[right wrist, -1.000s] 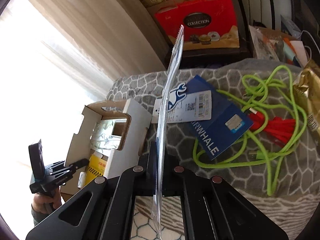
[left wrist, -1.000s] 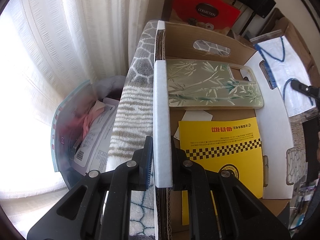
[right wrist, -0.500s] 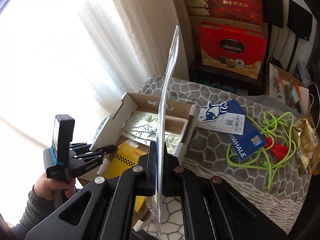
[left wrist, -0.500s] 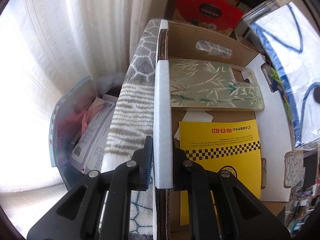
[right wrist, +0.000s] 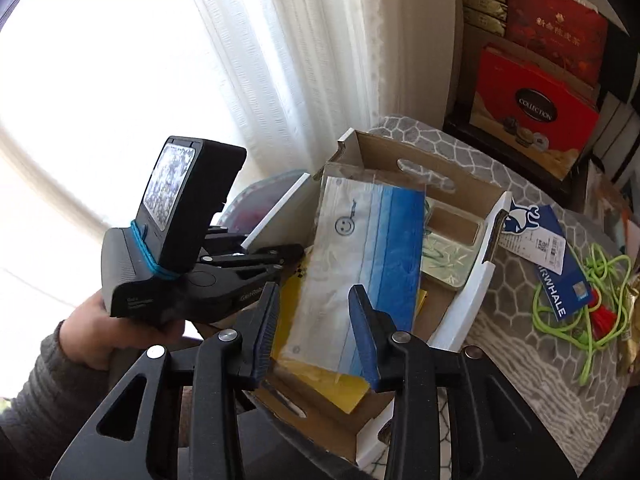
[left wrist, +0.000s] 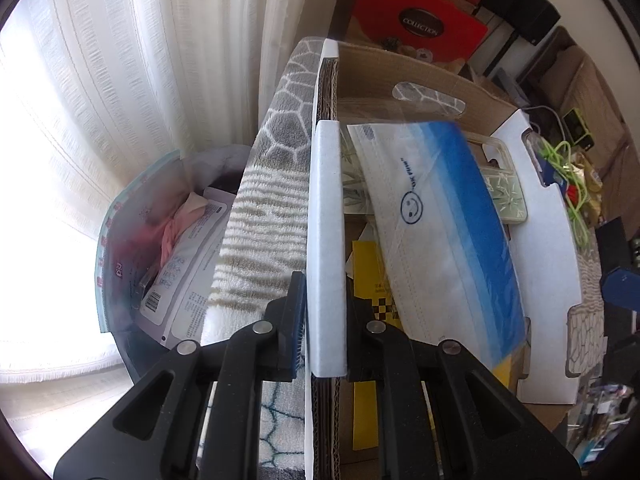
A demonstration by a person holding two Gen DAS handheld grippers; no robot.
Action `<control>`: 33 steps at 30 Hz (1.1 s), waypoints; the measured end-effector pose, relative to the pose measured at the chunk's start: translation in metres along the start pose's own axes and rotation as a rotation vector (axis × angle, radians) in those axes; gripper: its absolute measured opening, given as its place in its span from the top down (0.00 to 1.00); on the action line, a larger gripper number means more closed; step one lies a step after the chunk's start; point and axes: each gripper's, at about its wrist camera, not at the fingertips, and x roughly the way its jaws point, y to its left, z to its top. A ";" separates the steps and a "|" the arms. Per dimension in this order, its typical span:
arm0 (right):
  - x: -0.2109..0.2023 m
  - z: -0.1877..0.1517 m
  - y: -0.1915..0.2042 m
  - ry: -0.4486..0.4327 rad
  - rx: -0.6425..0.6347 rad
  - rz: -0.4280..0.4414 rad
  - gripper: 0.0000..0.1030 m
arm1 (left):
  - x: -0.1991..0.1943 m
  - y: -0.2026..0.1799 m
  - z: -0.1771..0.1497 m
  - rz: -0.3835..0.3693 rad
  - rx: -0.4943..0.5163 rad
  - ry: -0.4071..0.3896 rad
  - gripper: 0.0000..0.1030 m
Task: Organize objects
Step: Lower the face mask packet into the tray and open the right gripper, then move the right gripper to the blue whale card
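At the far left of the right wrist view, a hand point(right wrist: 120, 332) in a grey sleeve holds the left gripper point(left wrist: 325, 332), whose fingers are clamped on the white-edged left wall of the cardboard box point(right wrist: 472, 300). The box sits on a grey, honeycomb-patterned worktop point(right wrist: 516, 280) beside a white curtain point(right wrist: 304, 60).

Inside the box, a blue-and-white face mask in a clear wrapper point(right wrist: 368, 264) lies flat on top of a yellow booklet point(right wrist: 320, 380) and partly over a bamboo-print phone case point(right wrist: 444, 260) toward the far right of the box.

The right gripper point(right wrist: 314, 328) hovers above the near end of the mask; its fingers are spreading apart, with the mask seen between them but lying loose below, not pinched.

To the right of the box, on the worktop, lie a blue whale-logo card point(right wrist: 548, 256), then a tangle of green cable point(right wrist: 592, 312) with a red piece. Behind, a red gift box point(right wrist: 532, 112) stands against the wall.
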 end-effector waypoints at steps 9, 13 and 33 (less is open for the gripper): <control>-0.035 0.000 -0.078 -0.057 0.151 -0.097 0.65 | 0.001 -0.001 0.000 0.000 0.003 -0.001 0.88; -0.045 -0.004 -0.124 -0.055 0.228 -0.146 0.53 | 0.001 -0.001 0.000 -0.001 0.005 -0.002 0.88; -0.005 0.019 -0.230 0.010 0.297 -0.224 0.30 | 0.000 -0.001 -0.003 -0.010 0.020 -0.016 0.87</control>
